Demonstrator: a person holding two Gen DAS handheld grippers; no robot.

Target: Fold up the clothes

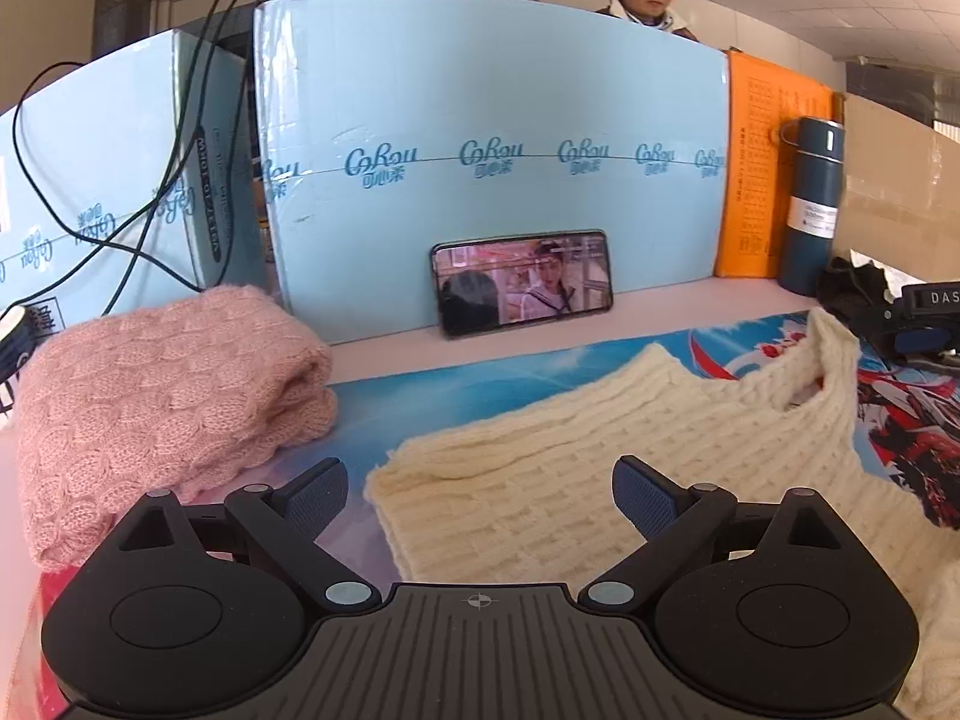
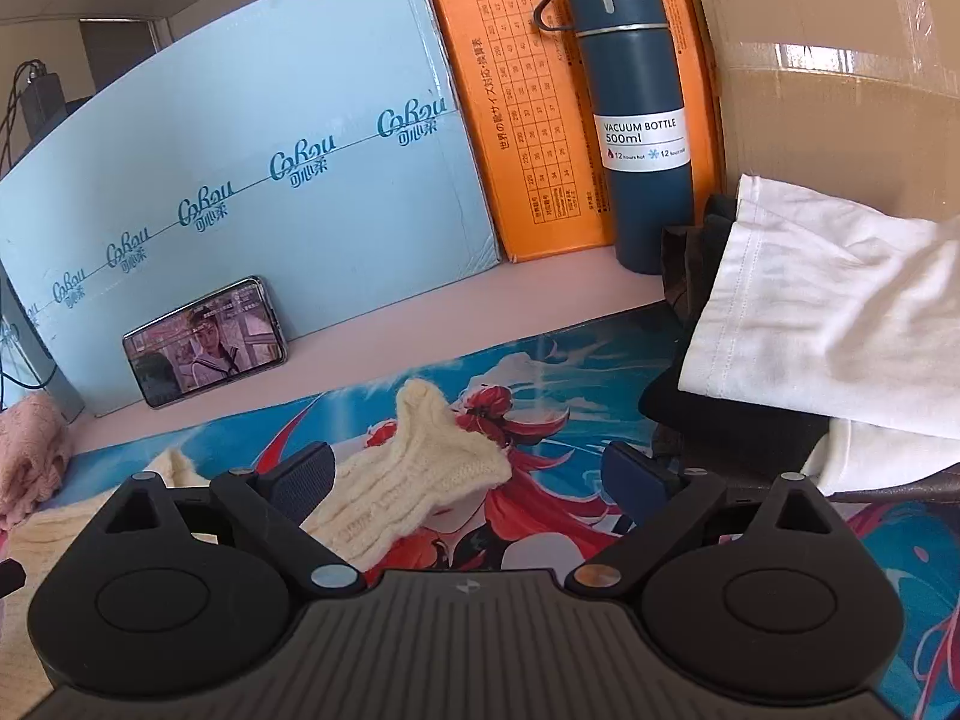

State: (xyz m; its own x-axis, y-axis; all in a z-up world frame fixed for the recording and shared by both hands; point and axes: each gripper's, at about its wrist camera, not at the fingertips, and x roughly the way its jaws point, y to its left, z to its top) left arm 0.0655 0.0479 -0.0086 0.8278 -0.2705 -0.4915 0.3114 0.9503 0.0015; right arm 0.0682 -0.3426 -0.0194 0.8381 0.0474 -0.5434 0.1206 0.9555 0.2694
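Observation:
A cream knitted sweater (image 1: 600, 450) lies spread on the printed mat. My left gripper (image 1: 480, 495) is open and empty, its fingers straddling the sweater's near left edge. In the right wrist view a cream sleeve or corner of the sweater (image 2: 414, 474) lies between the open fingers of my right gripper (image 2: 468, 480), which holds nothing. A folded pink knitted sweater (image 1: 156, 396) sits at the left, and its edge shows in the right wrist view (image 2: 30, 450).
Light blue cartons (image 1: 492, 150) and an orange box (image 2: 540, 108) wall the back. A phone (image 1: 522, 282) leans on the carton. A dark blue vacuum bottle (image 2: 636, 120) stands at the right. White and dark clothes (image 2: 810, 312) are piled at the right.

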